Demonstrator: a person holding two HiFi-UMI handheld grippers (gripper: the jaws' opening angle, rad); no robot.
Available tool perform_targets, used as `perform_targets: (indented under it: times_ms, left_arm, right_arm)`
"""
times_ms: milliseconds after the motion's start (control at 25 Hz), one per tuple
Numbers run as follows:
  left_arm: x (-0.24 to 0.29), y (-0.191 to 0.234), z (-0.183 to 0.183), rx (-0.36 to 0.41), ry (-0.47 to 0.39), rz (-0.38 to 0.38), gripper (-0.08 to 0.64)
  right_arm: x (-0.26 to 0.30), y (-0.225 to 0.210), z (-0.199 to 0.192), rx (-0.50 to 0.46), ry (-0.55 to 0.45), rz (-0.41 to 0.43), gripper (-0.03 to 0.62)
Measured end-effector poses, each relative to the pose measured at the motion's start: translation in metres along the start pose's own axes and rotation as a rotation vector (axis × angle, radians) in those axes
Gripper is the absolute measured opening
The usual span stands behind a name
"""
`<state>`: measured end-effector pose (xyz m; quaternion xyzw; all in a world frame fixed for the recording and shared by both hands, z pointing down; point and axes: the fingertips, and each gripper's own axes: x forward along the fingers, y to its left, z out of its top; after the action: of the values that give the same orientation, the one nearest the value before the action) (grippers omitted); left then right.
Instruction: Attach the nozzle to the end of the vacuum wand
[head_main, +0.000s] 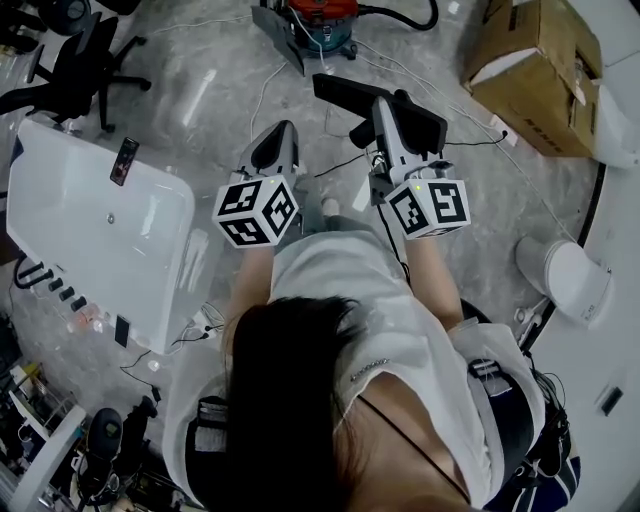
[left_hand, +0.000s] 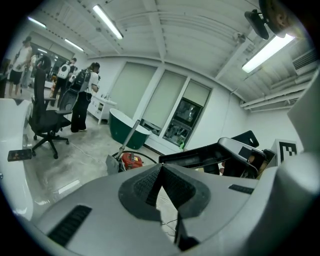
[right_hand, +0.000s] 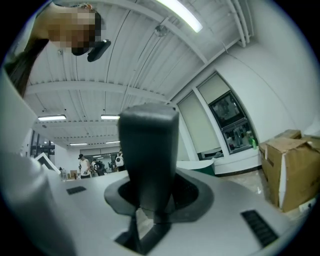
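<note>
Over grey marbled floor (head_main: 200, 95), left gripper (left_hand: 161, 169) jaws meet empty; right gripper (right_hand: 150, 199) jaws clamp the nozzle (right_hand: 148, 145).

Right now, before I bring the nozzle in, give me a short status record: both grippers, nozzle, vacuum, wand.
left gripper: shut, empty
right gripper: shut on nozzle
nozzle: black, held above the floor, apart from the wand
vacuum: red, on the floor ahead of both grippers
wand: grey rod slanting up beside the vacuum; its end is too small to read
task step: attaching not yet done
</note>
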<state>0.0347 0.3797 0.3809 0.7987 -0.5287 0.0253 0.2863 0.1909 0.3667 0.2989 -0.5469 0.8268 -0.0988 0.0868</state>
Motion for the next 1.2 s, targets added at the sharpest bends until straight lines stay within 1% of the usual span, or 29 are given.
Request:
perform_targets:
  times_ms: [200, 440, 600, 720, 880, 1000, 1200]
  left_arm:
    - [0.010, 0.003, -0.005, 0.002, 0.031, -0.026, 0.003]
    - [0.029, 0.022, 0.000, 0.003, 0.056, -0.038, 0.003]
    - [0.049, 0.037, 0.014, 0.014, 0.057, -0.035, 0.003]
    - [0.062, 0.046, 0.024, 0.018, 0.064, -0.049, 0.003]
    - [0.083, 0.055, 0.049, 0.058, 0.029, -0.052, 0.003]
    - [0.099, 0.060, 0.064, 0.085, 0.023, -0.052, 0.003]
    - [0.121, 0.076, 0.084, 0.098, 0.026, -0.063, 0.003]
  right_arm:
    - [0.009, -0.001, 0.000, -0.001, -0.003, 0.001, 0.135]
    - [0.034, -0.005, -0.006, -0.004, 0.006, -0.015, 0.135]
    - [0.059, -0.011, -0.005, -0.037, 0.006, -0.039, 0.135]
    - [0.074, -0.014, -0.004, -0.027, 0.001, -0.061, 0.135]
    - [0.106, -0.016, 0.005, -0.041, -0.022, -0.057, 0.135]
    - [0.129, -0.018, 0.008, -0.050, -0.031, -0.061, 0.135]
    - [0.162, -0.018, 0.005, -0.098, -0.004, -0.100, 0.135]
